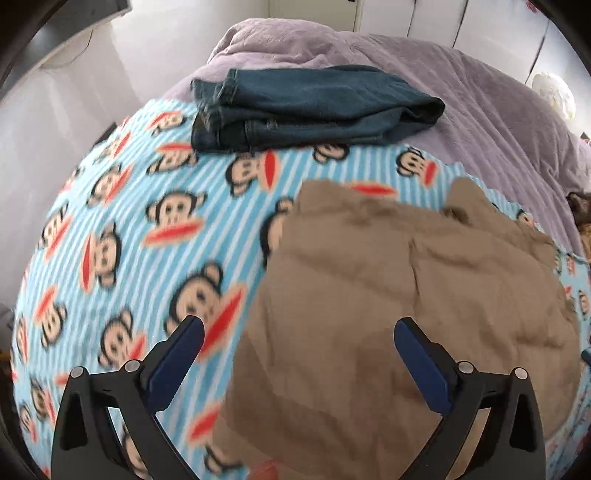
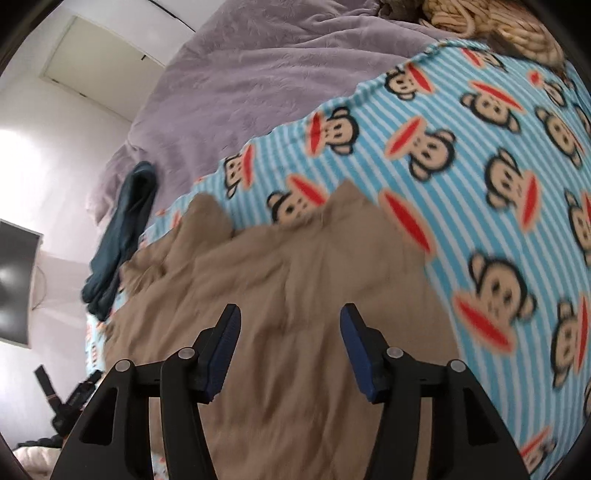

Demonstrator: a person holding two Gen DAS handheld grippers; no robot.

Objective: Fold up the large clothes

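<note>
The tan garment (image 1: 388,295) ran off the lower edge of both wrist views, its near hem unseen, and hid the monkey-print blanket (image 1: 147,229) beneath it. Motion blur softened the blanket's print in the left view. The folded jeans (image 1: 303,107) covered the blanket's far edge. A knitted beige item (image 2: 491,22) was cut off at the right view's top edge, unidentifiable.

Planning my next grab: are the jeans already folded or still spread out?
Folded. The jeans lie as a compact stack of layers at the far edge of the monkey blanket, hems together at one end.
</note>
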